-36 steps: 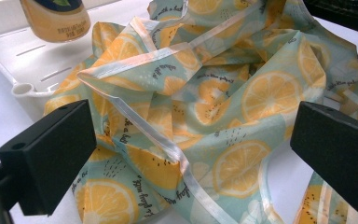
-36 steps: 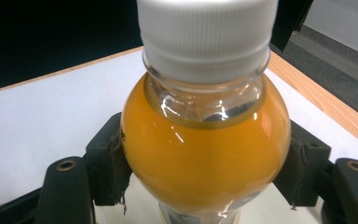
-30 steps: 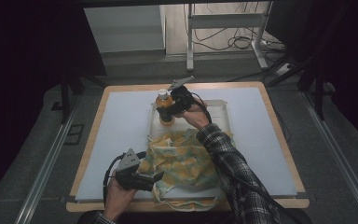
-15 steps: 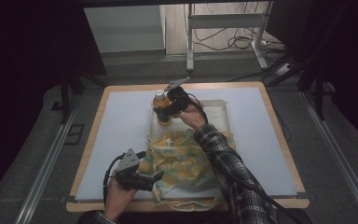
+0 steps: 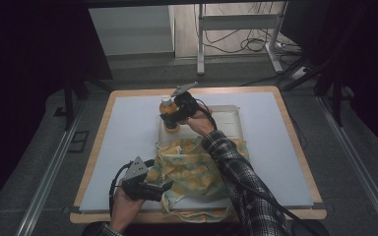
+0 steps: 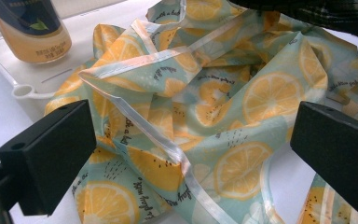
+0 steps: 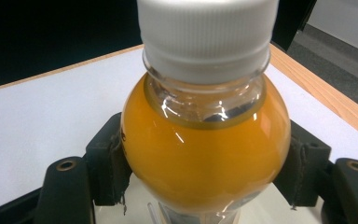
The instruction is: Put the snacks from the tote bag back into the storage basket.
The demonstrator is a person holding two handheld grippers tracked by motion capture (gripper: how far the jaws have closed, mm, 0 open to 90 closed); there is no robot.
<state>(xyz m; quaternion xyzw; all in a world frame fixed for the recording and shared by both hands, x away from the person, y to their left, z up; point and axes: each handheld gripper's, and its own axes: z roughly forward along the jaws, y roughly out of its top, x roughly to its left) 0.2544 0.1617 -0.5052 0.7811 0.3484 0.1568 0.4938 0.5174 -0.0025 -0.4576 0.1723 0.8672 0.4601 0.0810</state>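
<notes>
- The tray (image 5: pixel 231 123) lies on the bench (image 5: pixel 123 137), toward its far middle.
- The bottle (image 5: pixel 168 116) stands upright in the tray's left end, between the jaws of the right claw (image 5: pixel 173 114).
- The cloth (image 5: pixel 192 169) lies crumpled before the tray, its far edge overlapping the tray's near rim.
- The left claw (image 5: pixel 163 189) sits at the cloth's near-left edge, jaws apart either side of a fold.
</notes>
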